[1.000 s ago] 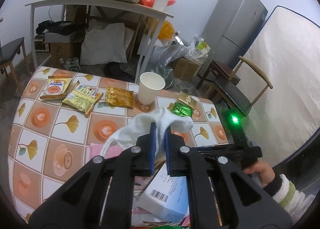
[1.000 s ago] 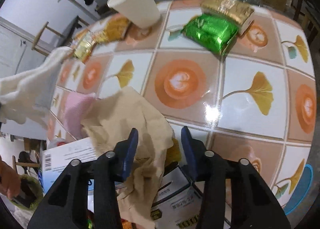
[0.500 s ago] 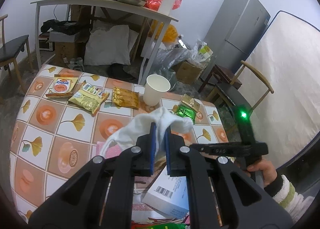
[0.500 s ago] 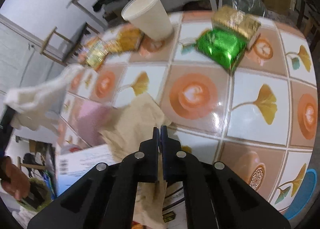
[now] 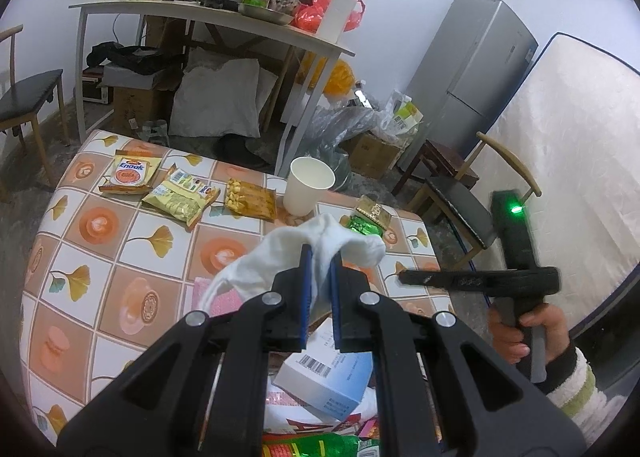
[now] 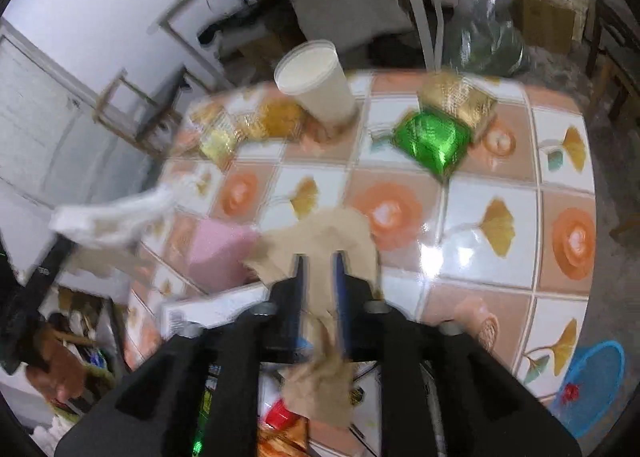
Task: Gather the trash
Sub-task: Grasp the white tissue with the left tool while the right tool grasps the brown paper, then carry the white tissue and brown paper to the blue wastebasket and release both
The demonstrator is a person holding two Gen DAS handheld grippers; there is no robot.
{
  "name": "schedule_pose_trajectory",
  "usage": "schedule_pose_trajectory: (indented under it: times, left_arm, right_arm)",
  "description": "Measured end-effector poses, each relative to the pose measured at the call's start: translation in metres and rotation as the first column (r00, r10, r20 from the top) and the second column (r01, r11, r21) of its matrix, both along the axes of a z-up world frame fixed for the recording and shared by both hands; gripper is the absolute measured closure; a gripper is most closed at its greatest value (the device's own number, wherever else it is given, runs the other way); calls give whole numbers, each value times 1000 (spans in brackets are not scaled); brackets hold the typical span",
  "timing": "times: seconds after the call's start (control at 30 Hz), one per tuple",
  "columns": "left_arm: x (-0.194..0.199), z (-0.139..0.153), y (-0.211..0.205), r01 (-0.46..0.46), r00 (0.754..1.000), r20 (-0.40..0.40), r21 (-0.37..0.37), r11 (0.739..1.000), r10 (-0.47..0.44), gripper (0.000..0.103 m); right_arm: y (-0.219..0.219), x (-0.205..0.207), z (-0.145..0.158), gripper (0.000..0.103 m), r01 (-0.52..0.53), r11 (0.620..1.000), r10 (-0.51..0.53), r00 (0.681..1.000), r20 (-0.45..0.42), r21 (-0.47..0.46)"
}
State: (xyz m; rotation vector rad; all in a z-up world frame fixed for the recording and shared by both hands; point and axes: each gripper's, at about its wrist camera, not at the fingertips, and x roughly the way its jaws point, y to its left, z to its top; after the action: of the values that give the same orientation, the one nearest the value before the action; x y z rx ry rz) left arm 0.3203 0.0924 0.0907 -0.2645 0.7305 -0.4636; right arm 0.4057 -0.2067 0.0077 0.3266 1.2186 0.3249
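Observation:
A white cloth is pinched in my left gripper, which is shut on it above the tiled table. In the right wrist view the same cloth shows at the left, blurred. My right gripper hovers over the table's near edge, its jaws opening. A crumpled brown paper hangs between them and trails down over the boxes. From the left wrist view the right gripper appears side-on, held by a hand.
A paper cup, several snack packets, a green packet and a gold one lie on the far half. A pink pad and a blue-white box sit near. A blue basket stands on the floor.
The right jaws closed on the brown paper, then parted again while the hand rose, lifting the paper. The left gripper drew back slightly with the cloth still gripped.

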Motion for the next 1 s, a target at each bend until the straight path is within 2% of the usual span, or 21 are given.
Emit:
schedule_pose_trajectory:
  times: [0.03, 0.13, 0.27, 0.33, 0.37, 0.4, 0.43, 0.53, 0.7, 1.0]
  left_arm:
    - [-2, 1, 0, 1, 1000, 0, -2, 1000, -1, 96]
    - [-3, 1, 0, 2, 1000, -1, -4, 1000, -2, 96]
    - [-4, 2, 0, 3, 1000, -1, -4, 1000, -3, 96]
    - [-5, 2, 0, 4, 1000, 0, -4, 1000, -4, 96]
    - [-4, 2, 0, 2, 1000, 0, -3, 1000, -2, 96]
    - [-4, 2, 0, 2, 1000, -1, -4, 1000, -2, 96]
    - [-4, 2, 0, 1, 1000, -2, -5, 1000, -1, 96]
    - [-7, 2, 2, -3, 1000, 0, -5, 1000, 3, 96]
    - [-14, 5, 8, -16, 1000, 7, -14, 1000, 16, 96]
    - [-29, 21, 16, -27, 999, 39, -30, 999, 29, 96]
  right_arm:
    - [0, -1, -5, 60, 0, 1000, 0, 1000, -19, -7]
    - [3, 4, -34, 60, -7, 999, 1, 993, -121, -51]
    - [4, 11, -60, 61, -5, 998, -8, 980, -197, -66]
    - [7, 12, -68, 78, -16, 999, 5, 977, -212, -51]
    - [7, 12, -70, 83, -16, 999, 5, 977, -214, -46]
    - [7, 12, -71, 95, -9, 999, 1, 978, -210, -37]
    - [6, 12, -69, 98, -2, 1000, -3, 980, -200, -28]
    - [9, 9, -57, 100, 7, 1000, -8, 989, -145, -7]
    - [18, 3, -14, 101, 0, 999, 1, 1000, -27, 34]
    - [25, -19, 72, 101, -10, 991, -11, 987, 162, 132]
